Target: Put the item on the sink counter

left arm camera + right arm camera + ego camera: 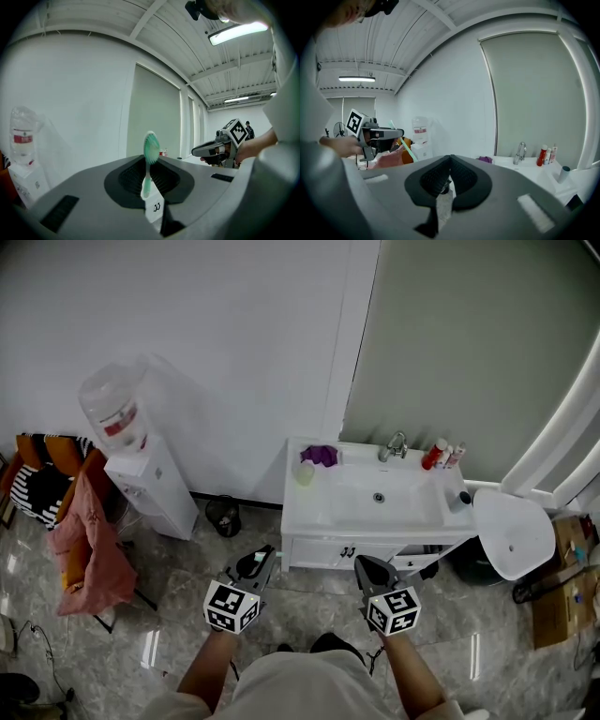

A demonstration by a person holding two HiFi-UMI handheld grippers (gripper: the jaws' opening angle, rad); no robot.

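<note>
A green toothbrush (150,149) stands upright between the jaws of my left gripper (149,183), which is shut on its handle. From the right gripper view, the toothbrush (407,148) slants out of the left gripper (382,134) at the left. In the head view both grippers hover over the floor in front of the white sink counter (307,510): left gripper (262,560), right gripper (365,567). My right gripper (450,160) is shut with nothing in it. The counter lies a short way ahead of both.
On the counter are a faucet (395,444), a purple cloth (322,455), a pale cup (304,473) and red bottles (435,455). A water dispenser (142,470) stands left, a small black bin (223,515) beside the cabinet, a white round seat (512,531) right.
</note>
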